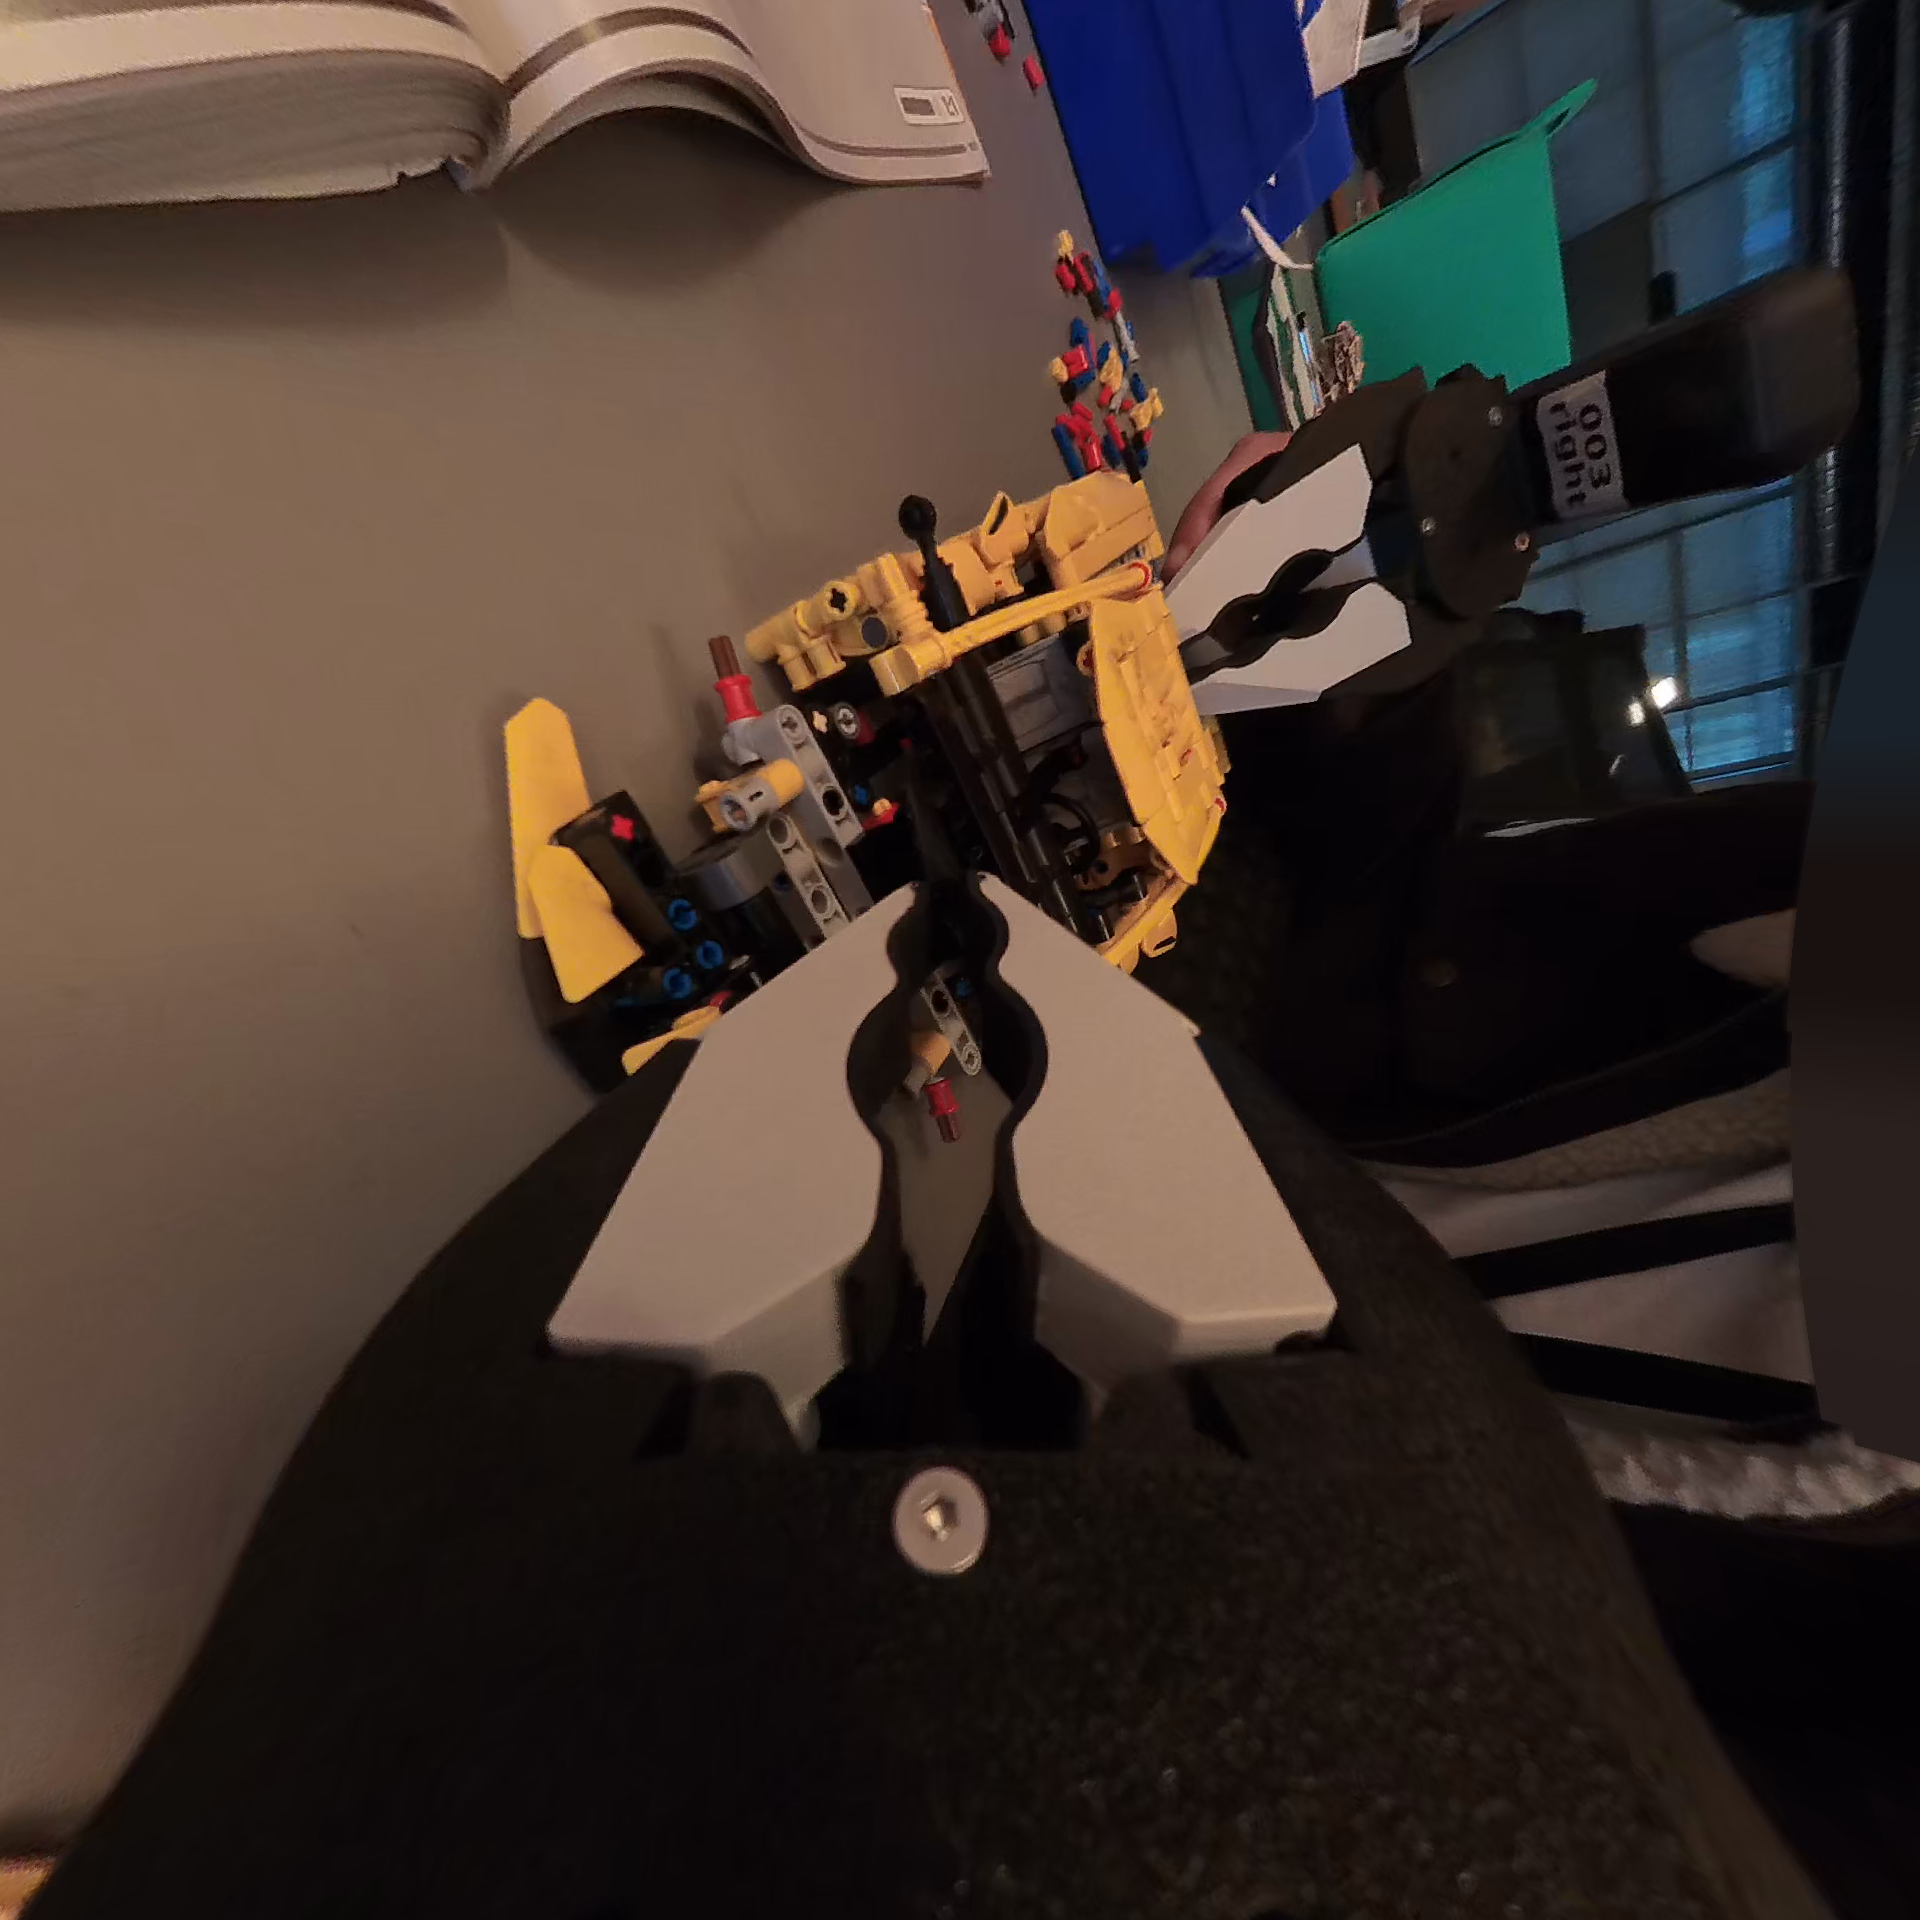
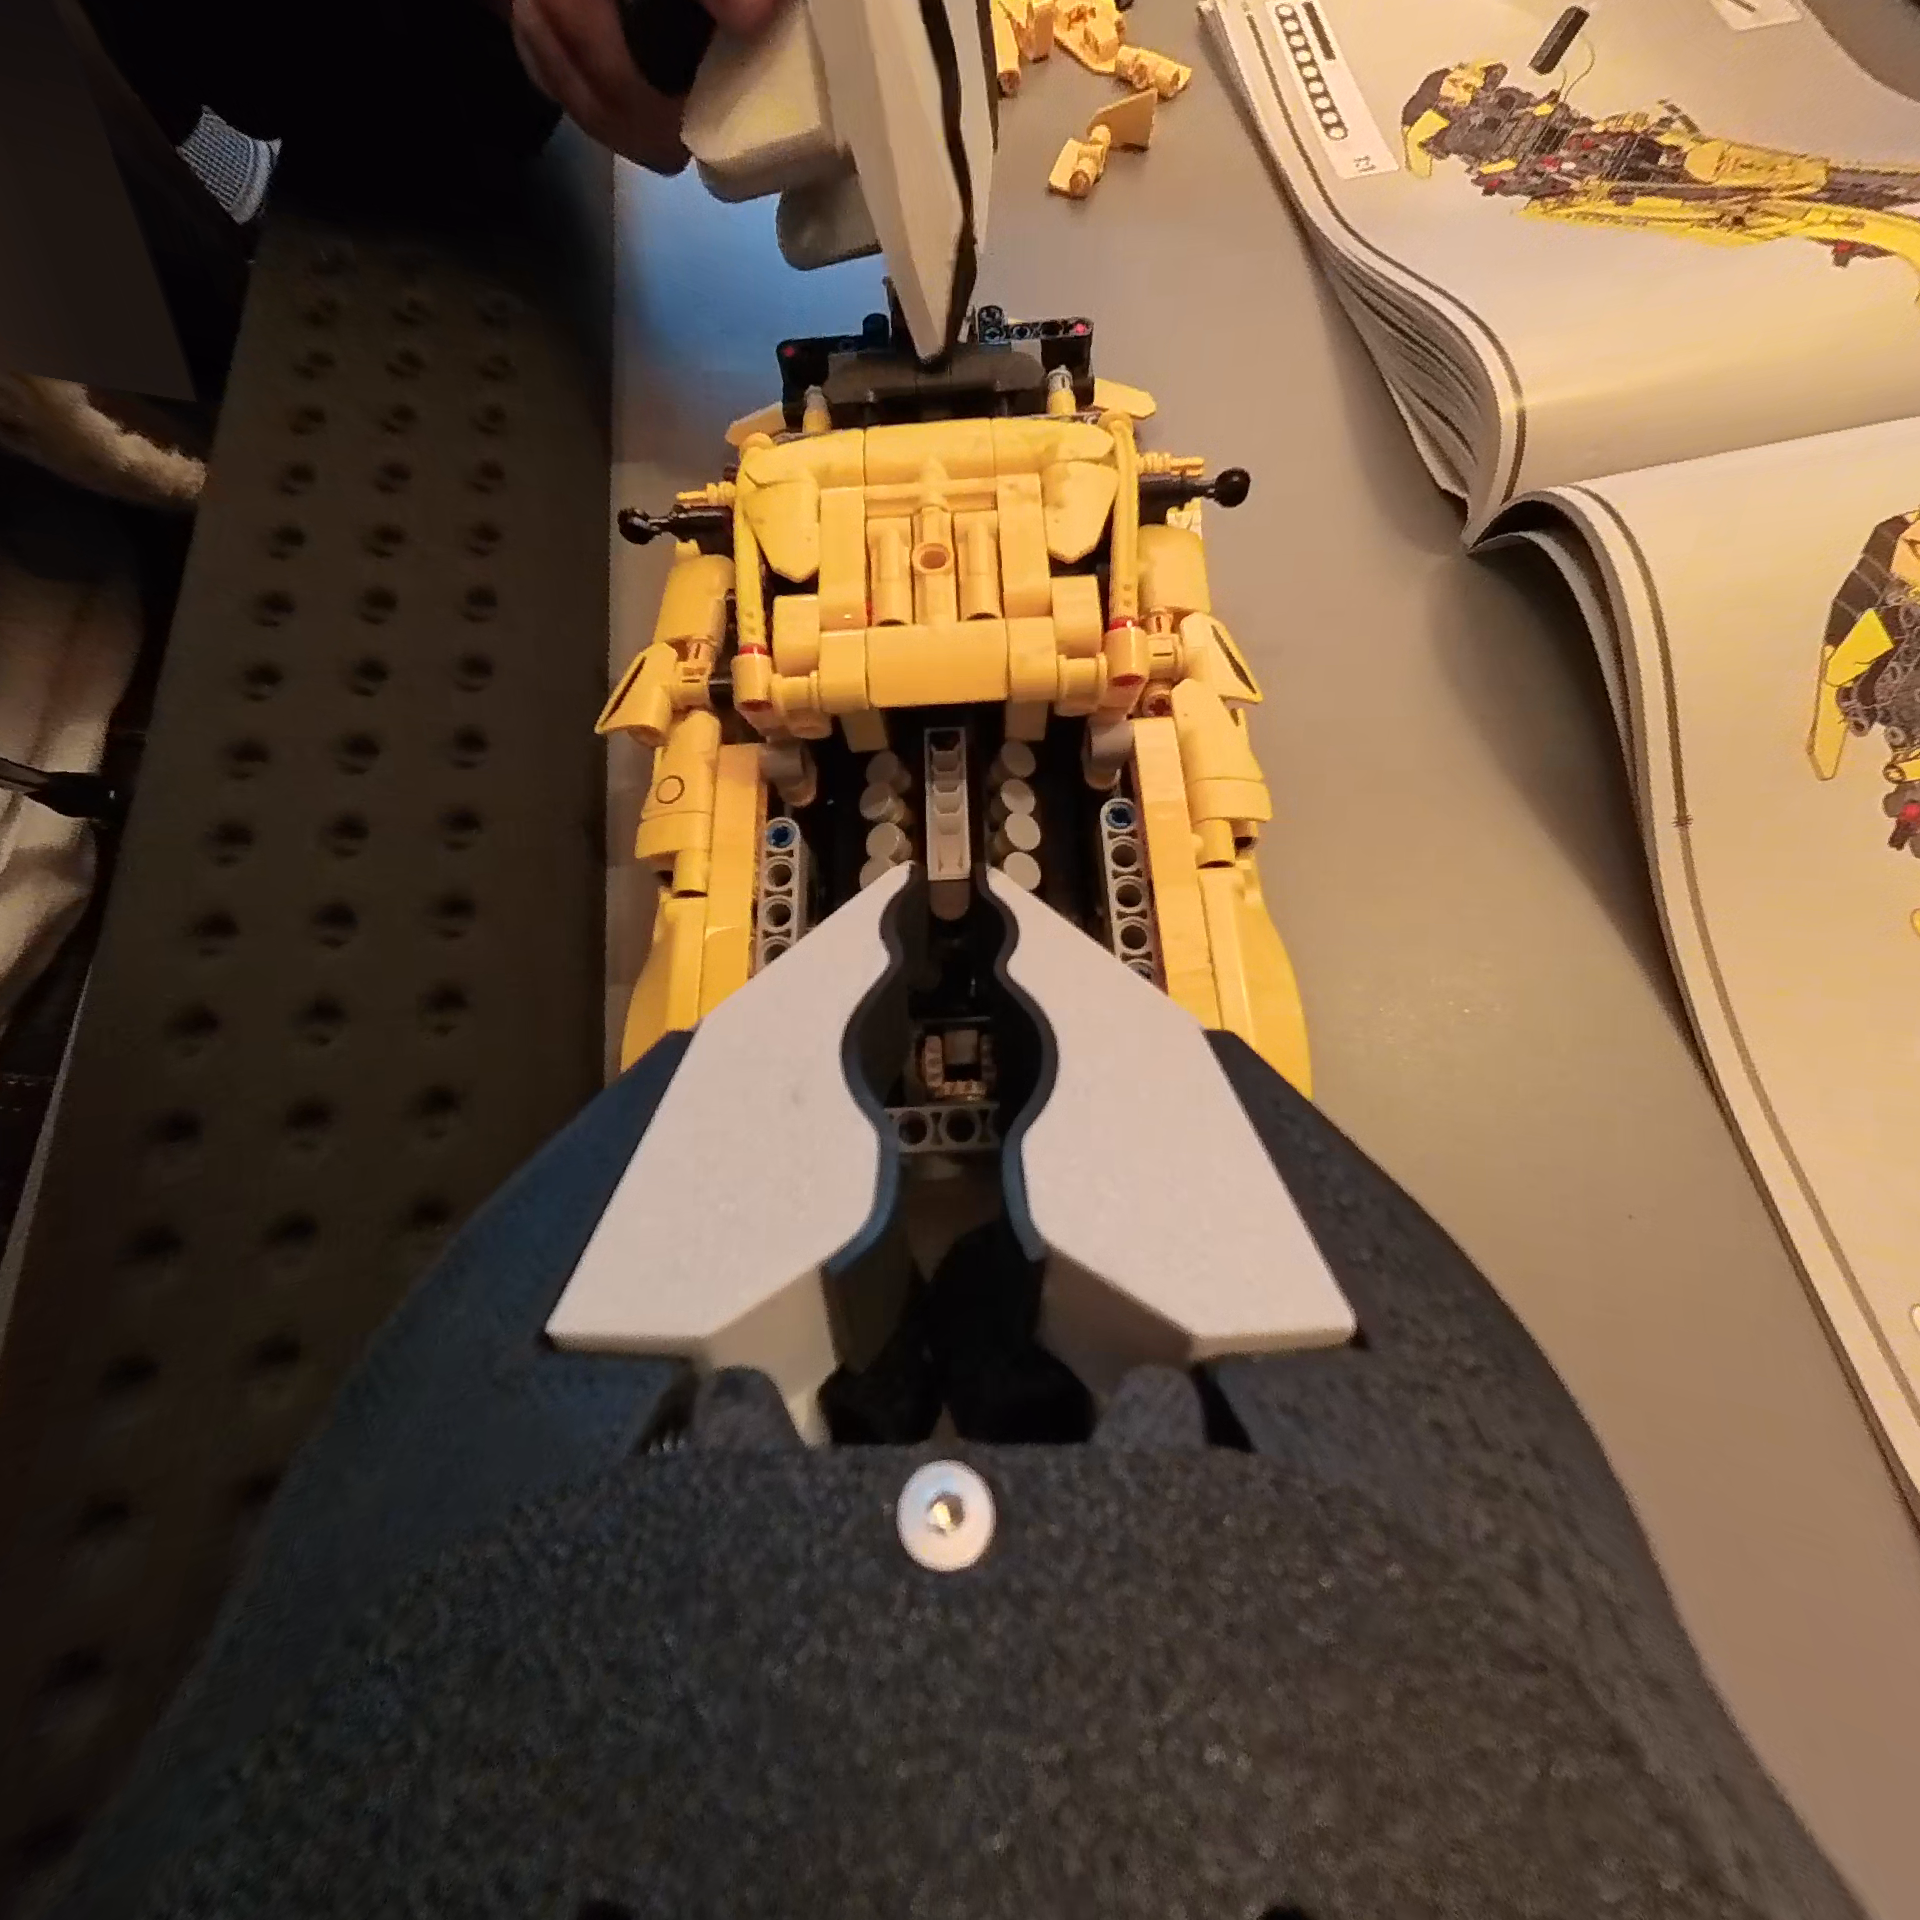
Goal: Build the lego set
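Note:
A yellow and black lego vehicle model (image 1: 1132,686) lies on the grey table (image 1: 312,520). My left gripper (image 1: 945,894) is shut on a black part at one end of it. In the right wrist view the model (image 2: 935,582) stretches away from me, and the left gripper (image 2: 940,343) comes down on the black frame at its far end. My right gripper (image 2: 948,883) is closed on a light grey beam (image 2: 945,800) in the model's middle channel. It also shows in the left wrist view (image 1: 1179,634), at the model's yellow end.
An open instruction book (image 2: 1662,312) lies to the right of the model. Loose yellow pieces (image 2: 1101,94) lie beyond it. Small red, blue and yellow pieces (image 1: 1101,364) lie near a blue bin (image 1: 1174,114). A dark perforated panel (image 2: 343,779) borders the table's left edge. Spacing between my two grippers at the tips: around 12 cm.

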Tool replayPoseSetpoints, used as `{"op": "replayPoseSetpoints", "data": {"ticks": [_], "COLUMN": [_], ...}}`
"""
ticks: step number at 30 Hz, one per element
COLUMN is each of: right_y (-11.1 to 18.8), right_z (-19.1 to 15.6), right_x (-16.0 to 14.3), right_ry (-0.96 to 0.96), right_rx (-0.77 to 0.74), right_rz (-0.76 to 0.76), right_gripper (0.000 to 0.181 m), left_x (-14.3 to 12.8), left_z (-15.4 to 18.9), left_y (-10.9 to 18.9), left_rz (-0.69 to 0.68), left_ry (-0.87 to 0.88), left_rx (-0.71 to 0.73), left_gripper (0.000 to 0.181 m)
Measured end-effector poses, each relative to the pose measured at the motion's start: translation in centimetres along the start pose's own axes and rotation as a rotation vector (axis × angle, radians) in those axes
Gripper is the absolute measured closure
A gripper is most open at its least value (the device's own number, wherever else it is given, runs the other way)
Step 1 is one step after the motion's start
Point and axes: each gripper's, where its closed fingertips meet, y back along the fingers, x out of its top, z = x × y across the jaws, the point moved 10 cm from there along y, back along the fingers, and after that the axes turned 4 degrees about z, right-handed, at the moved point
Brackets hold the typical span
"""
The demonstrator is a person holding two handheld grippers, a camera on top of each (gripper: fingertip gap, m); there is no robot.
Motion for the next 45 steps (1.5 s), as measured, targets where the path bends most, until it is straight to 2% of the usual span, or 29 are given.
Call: {"op": "replayPoseSetpoints", "data": {"ticks": [6, 21, 30, 41, 44, 45], "right_y": [-0.1, -0.1, -0.2, -0.1, 1.7, 2.6], "right_z": [0.0, 0.0, 0.1, 0.0, 0.2, 0.2], "right_x": [0.0, 0.0, 0.1, 0.0, 0.6, 1.5], "right_ry": [-0.002, 0.000, -0.003, -0.007, -0.033, -0.051], "right_rx": [0.005, 0.007, 0.014, 0.007, -0.045, -0.059], "right_rz": [0.001, 0.006, -0.009, 0.011, 0.000, 0.028], "right_gripper": [0.175, 0.175, 0.175, 0.175, 0.155, 0.150], "left_x": [0.2, 0.4, 0.4, 0.1, 0.1, 0.1], "left_z": [-0.7, -1.9, -1.2, -1.5, -1.4, -1.3], "left_y": [-0.2, -0.2, -0.4, -0.1, -0.1, 0.0], "left_rz": [-0.009, -0.049, -0.035, -0.021, -0.007, 0.005], "left_ry": [0.096, 0.098, 0.053, 0.024, 0.006, 0.003], "left_rx": [-0.106, -0.199, -0.156, -0.171, -0.179, -0.186], "left_gripper": [0.180, 0.179, 0.180, 0.178, 0.178, 0.172]}}
